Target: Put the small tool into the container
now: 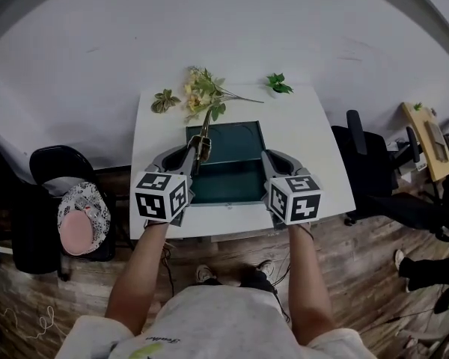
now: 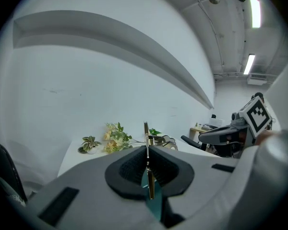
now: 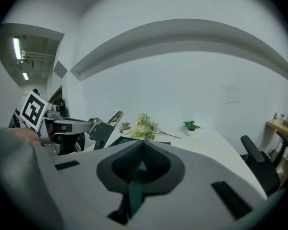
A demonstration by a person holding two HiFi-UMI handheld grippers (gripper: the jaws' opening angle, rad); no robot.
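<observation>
Head view showed the big white table [image 1: 314, 148] first. It carried everything. The green container [image 1: 236, 182] sat in the middle of the table, close to the near edge, so both my claws could reach it easily. Its top was open and I saw nothing inside it.

My left claw [image 1: 197, 152] was over the left edge of the container. It was squeezed tight on the small tool [image 2: 147, 150]. The tool was thin, shiny and flat, and it stood on its edge between the two pads. Most of it stuck out past the tips, toward the far edge of the table. I think I held it that tight because a thin thing like that slips out fast. It hung in the air and was not in the container yet.

My right claw [image 1: 269, 160] was over the right edge of the container. It was closed with nothing in it. I think it just waited there, out of the way.

A bunch of flowers [image 1: 202, 96] lay at the far edge. One little plant [image 1: 165, 101] sat by the far left corner and another little plant [image 1: 278, 84] further right. They were all well away from the job.
</observation>
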